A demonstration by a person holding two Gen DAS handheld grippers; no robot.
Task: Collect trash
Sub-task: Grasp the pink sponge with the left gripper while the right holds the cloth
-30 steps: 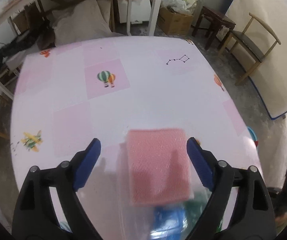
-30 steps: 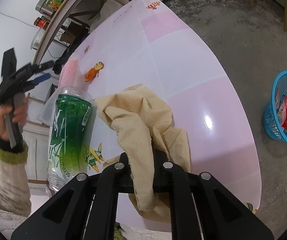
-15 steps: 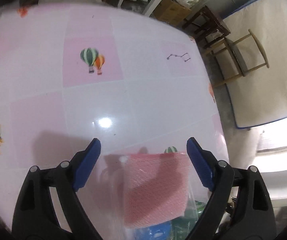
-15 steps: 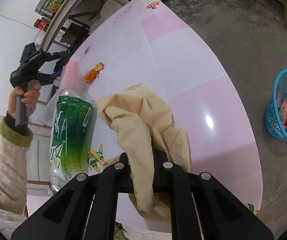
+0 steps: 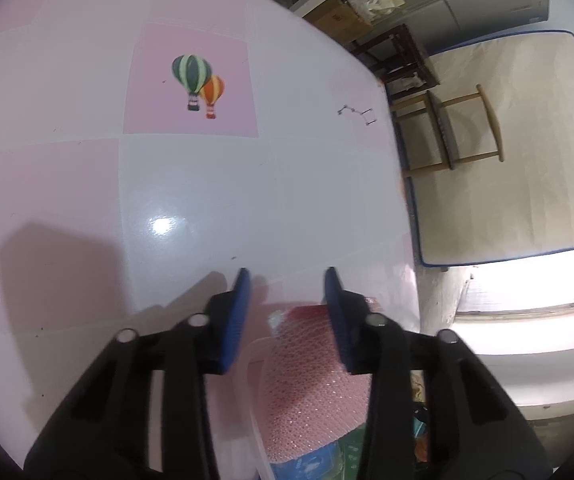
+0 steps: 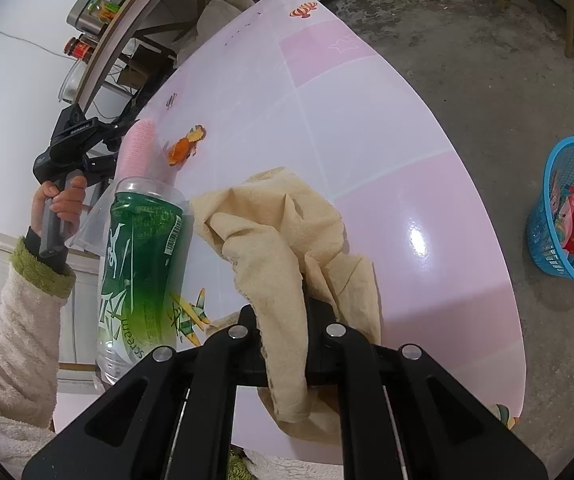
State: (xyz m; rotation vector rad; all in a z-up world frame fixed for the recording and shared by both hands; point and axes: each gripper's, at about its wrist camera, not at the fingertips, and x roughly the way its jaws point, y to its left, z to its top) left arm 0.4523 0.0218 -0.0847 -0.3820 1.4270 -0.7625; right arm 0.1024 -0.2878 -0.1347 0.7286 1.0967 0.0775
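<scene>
worktop [image 5: 191, 184]: glossy pink-and-white check, cluttered room behind.
left tool [image 5: 287, 304]: I read it as part-spread, straddling the top of a pink mesh wrapper [image 5: 315, 380], not yet pinching.
right tool [image 6: 283, 344]: pressed together on a beige crumpled paper towel [image 6: 283, 232].
green bottle [image 6: 143, 264]: just left of right tool.
blue basket [image 6: 567, 216]: on floor, far right.
step: I'd say grabbing trash.
next: close left on wrapper, carry the loads to the basket.
</scene>
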